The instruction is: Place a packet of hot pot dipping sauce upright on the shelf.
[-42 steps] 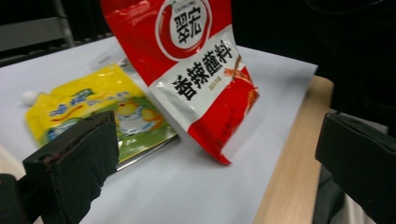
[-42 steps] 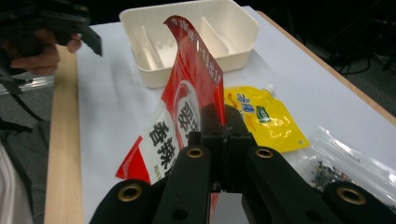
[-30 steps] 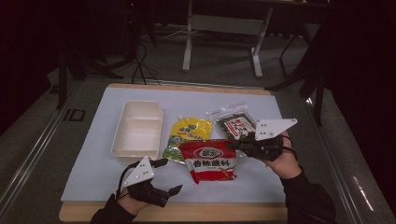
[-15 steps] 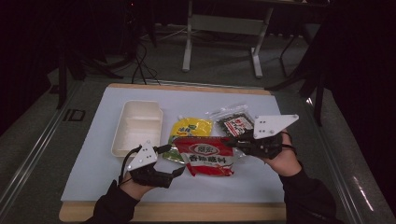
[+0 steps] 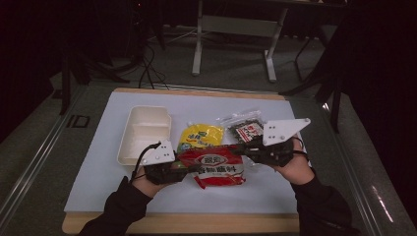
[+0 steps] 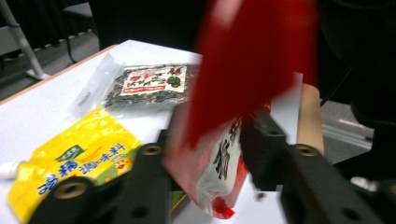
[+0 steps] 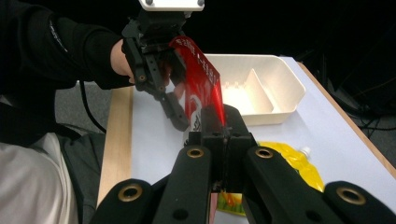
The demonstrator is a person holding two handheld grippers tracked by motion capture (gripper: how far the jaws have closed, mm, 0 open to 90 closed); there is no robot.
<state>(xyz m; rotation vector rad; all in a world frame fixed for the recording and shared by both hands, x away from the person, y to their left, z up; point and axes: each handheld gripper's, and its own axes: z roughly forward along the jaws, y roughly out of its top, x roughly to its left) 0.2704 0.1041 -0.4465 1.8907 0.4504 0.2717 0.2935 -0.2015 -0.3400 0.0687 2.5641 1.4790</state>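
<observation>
I hold the red packet (image 5: 216,166) stretched between my two grippers, just in front of the yellow pouch (image 5: 199,136): right gripper (image 5: 248,149) clamped on its right edge, left gripper (image 5: 178,169) just closing on its left end, long axis running between them.
</observation>
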